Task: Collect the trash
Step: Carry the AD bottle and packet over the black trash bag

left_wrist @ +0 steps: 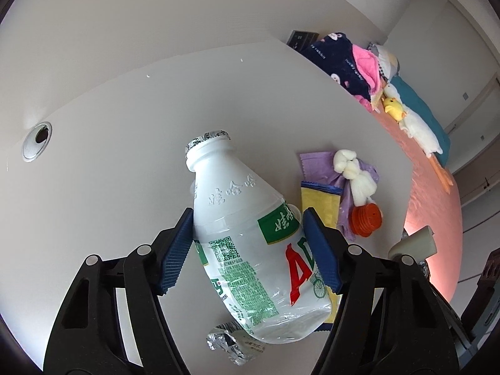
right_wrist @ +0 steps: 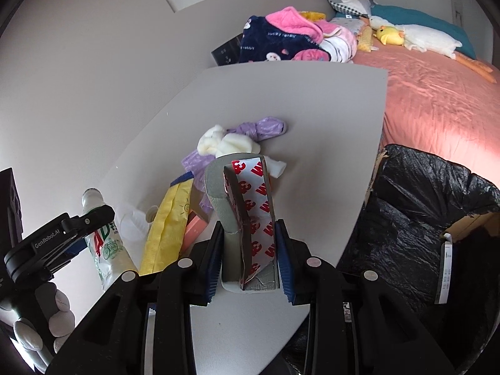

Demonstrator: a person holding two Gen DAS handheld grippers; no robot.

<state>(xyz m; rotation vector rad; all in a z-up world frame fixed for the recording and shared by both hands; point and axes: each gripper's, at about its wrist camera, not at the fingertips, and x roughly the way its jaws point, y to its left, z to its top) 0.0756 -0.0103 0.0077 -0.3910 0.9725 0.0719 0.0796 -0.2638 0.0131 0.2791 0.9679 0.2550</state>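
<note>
My left gripper (left_wrist: 248,250) is shut on a white plastic drink bottle (left_wrist: 247,234) with a green and red label, held tilted above the white table (left_wrist: 125,156). It also shows in the right wrist view (right_wrist: 106,243). My right gripper (right_wrist: 248,262) is shut on a grey foam tape piece (right_wrist: 250,218) with red-printed white backing, held above the table's near edge. On the table lie a yellow wrapper (right_wrist: 168,228), a purple bag (right_wrist: 265,128), a white wad (right_wrist: 225,145), an orange cap (left_wrist: 367,220) and crumpled foil (left_wrist: 231,343).
A bin lined with a black bag (right_wrist: 422,218) stands right of the table. A bed with a pink sheet (right_wrist: 437,100), clothes (right_wrist: 281,40) and plush toys (right_wrist: 390,34) lies beyond. A cable hole (left_wrist: 37,140) sits at the table's far left.
</note>
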